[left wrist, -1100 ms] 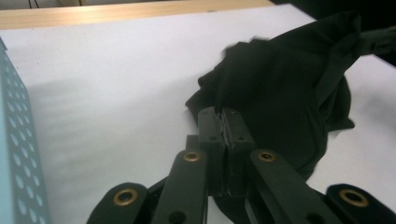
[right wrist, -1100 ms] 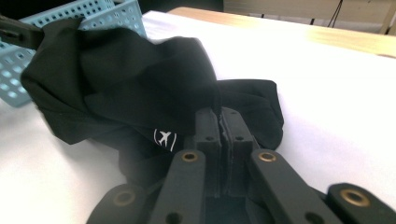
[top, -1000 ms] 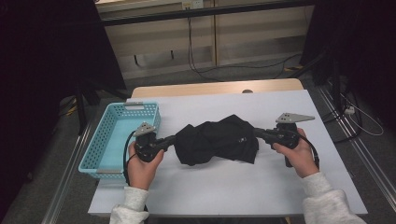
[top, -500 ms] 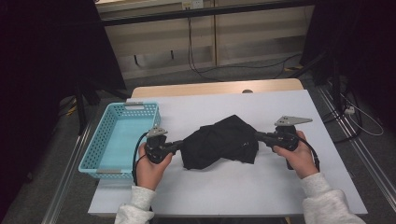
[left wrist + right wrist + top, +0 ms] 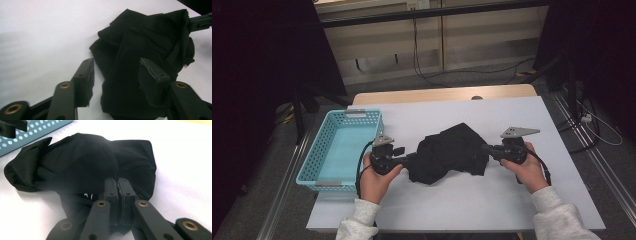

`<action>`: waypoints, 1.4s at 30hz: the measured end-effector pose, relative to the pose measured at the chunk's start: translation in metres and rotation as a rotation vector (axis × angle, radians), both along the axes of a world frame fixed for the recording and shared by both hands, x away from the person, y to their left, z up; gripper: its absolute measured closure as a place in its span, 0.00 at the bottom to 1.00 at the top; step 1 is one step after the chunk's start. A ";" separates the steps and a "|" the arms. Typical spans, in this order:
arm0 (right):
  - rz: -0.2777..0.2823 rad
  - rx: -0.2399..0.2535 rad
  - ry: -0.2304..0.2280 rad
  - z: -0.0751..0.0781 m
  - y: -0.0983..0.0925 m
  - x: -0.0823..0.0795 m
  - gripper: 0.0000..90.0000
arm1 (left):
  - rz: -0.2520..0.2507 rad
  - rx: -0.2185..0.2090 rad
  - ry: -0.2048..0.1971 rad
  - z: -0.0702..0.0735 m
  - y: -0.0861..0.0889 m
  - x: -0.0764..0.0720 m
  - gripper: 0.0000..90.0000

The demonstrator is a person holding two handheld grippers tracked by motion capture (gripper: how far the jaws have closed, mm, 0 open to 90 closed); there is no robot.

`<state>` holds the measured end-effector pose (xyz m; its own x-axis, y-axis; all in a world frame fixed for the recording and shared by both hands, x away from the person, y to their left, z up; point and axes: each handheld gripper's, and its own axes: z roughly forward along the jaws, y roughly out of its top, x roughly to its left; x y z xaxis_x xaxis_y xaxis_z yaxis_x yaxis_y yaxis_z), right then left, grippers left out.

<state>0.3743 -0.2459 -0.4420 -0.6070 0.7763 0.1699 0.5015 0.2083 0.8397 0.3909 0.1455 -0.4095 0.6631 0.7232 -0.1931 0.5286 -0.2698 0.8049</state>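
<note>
High view: on the white tabletop [image 5: 522,210], a black garment [image 5: 449,152] lies bunched mid-table, beside the blue basket [image 5: 319,155] at the left edge. The right hand-held gripper [image 5: 117,182] pinches its fabric; the left hand-held gripper [image 5: 116,70] has just spread, cloth loose between its jaws. Folding seems underway; next, the left should regrip an edge.

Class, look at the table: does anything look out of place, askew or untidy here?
Yes: the black garment lies bunched in a crumpled heap on the table, not flat or folded. The basket beside it sits empty. Nothing looks spilled or damaged.
</note>
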 end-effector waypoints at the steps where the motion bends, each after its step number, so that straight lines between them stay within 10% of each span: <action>1: 0.000 0.000 0.000 0.000 0.000 0.000 0.97 | -0.003 -0.004 -0.004 0.001 -0.001 -0.001 0.47; 24: -0.007 -0.011 -0.022 0.003 0.002 -0.002 0.97 | -0.140 0.058 0.045 -0.016 -0.047 -0.012 0.41; 42: 0.009 -0.036 -0.008 0.000 0.007 -0.002 0.96 | -0.169 0.154 0.074 -0.030 -0.049 -0.011 0.83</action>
<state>0.3721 -0.2391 -0.4422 -0.6153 0.7762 0.1373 0.4929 0.2429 0.8355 0.3795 0.0962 -0.4397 0.7654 0.6277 -0.1419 0.5217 -0.4761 0.7079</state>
